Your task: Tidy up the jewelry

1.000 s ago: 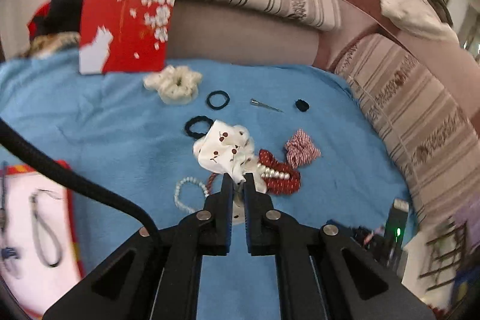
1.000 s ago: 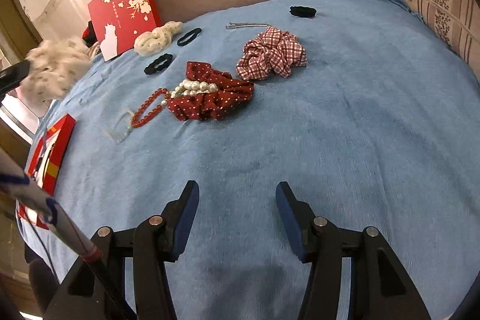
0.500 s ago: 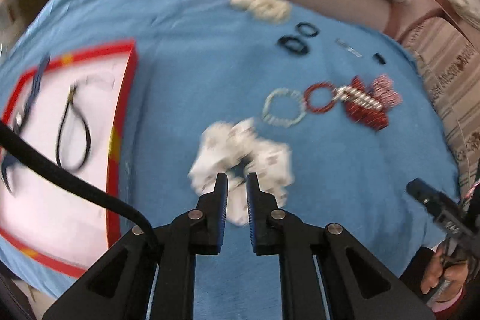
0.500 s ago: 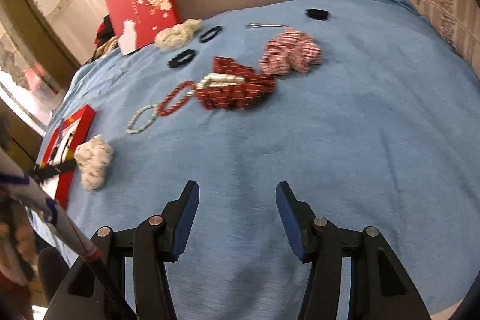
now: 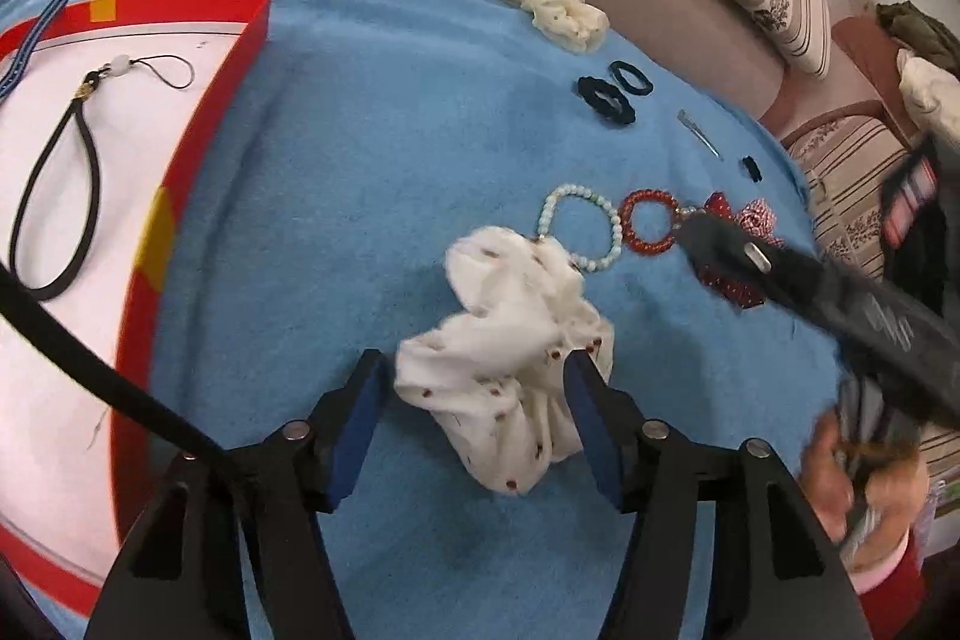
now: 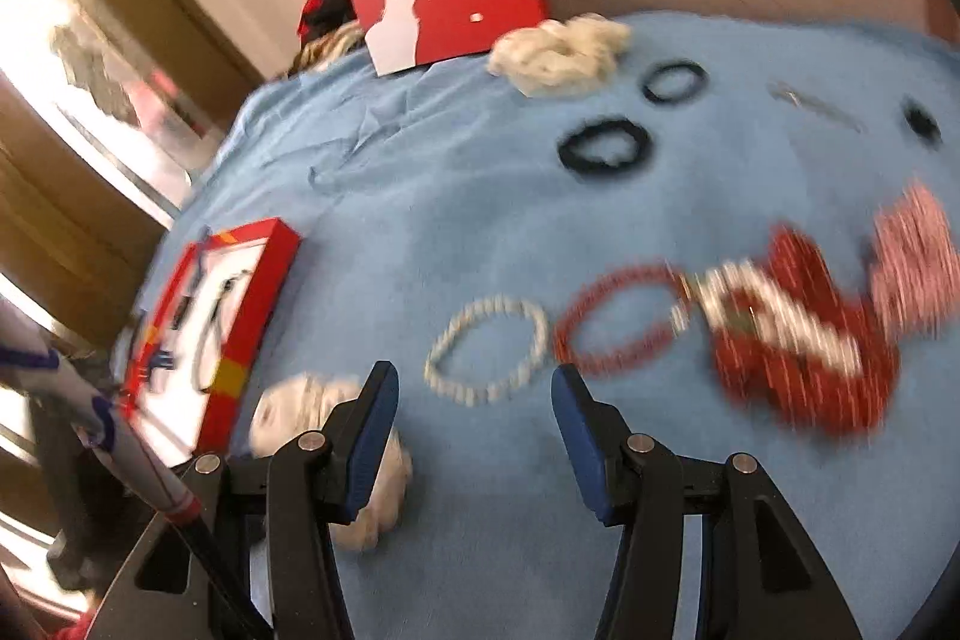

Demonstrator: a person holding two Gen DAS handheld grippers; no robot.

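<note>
Lying on the blue cloth [image 5: 372, 172], one white spotted scrunchie [image 5: 510, 358] sits between the left gripper [image 5: 474, 400] jaws, which have just been opening; the right gripper [image 6: 474, 400] stands open and empty. Beyond lie two bead bracelets [image 5: 585, 235], two black hair ties [image 5: 606, 100] and one red tray [image 5: 198, 148].

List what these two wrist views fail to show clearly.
- Red dotted scrunchie, left wrist view: mostly hidden behind the blurred right gripper.
- Same scrunchie and red bead bracelet, right wrist view: smeared by motion blur.
- Red tray, left wrist view: cut off by the frame's edge.
- White scrunchie, right wrist view: partly behind a jaw.
</note>
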